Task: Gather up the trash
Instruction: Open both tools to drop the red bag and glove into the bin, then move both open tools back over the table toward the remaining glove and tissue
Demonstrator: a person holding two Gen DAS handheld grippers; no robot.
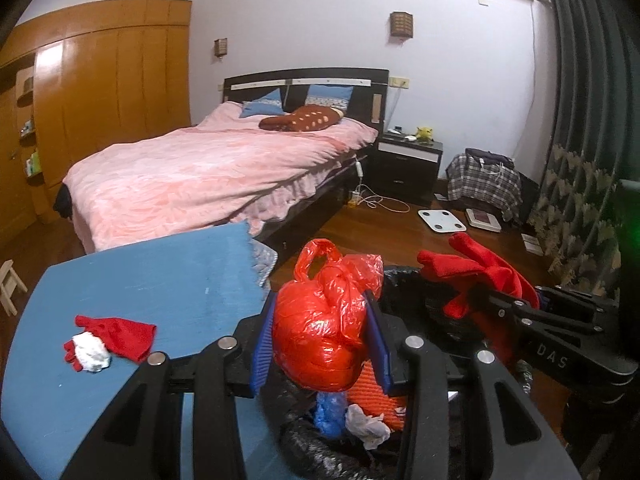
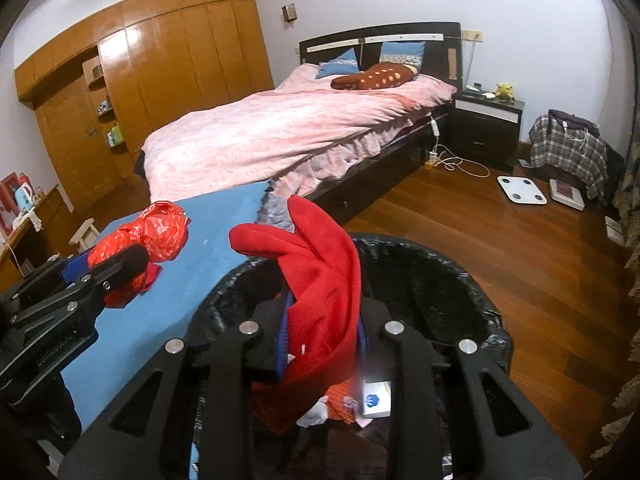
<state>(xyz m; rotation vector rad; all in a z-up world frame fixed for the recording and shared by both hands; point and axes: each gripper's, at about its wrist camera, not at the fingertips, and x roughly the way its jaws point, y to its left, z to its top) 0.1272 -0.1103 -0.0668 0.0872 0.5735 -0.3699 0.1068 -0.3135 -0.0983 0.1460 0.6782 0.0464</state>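
Observation:
In the left wrist view my left gripper (image 1: 320, 320) is shut on a crumpled red plastic bag (image 1: 320, 332), held over the near edge of a bin with a black liner (image 1: 420, 292). Inside the bin lie an orange item, something blue and white tissue. My right gripper (image 2: 320, 332) is shut on a red glove (image 2: 320, 272), which hangs above the same bin (image 2: 440, 280). Each gripper shows in the other's view: the right gripper (image 1: 476, 296) with the glove (image 1: 480, 268), the left gripper (image 2: 120, 264) with the bag (image 2: 156, 232). A second red glove (image 1: 120, 334) and a white tissue wad (image 1: 92, 354) lie on the blue table (image 1: 160, 280).
A bed with a pink cover (image 1: 208, 168) stands behind the table, with a wooden wardrobe (image 1: 112, 80) to its left. A black nightstand (image 1: 408, 164), a plaid bag (image 1: 484, 184) and two scales (image 1: 442, 220) are on the wooden floor at the right. A curtain (image 1: 580, 220) hangs far right.

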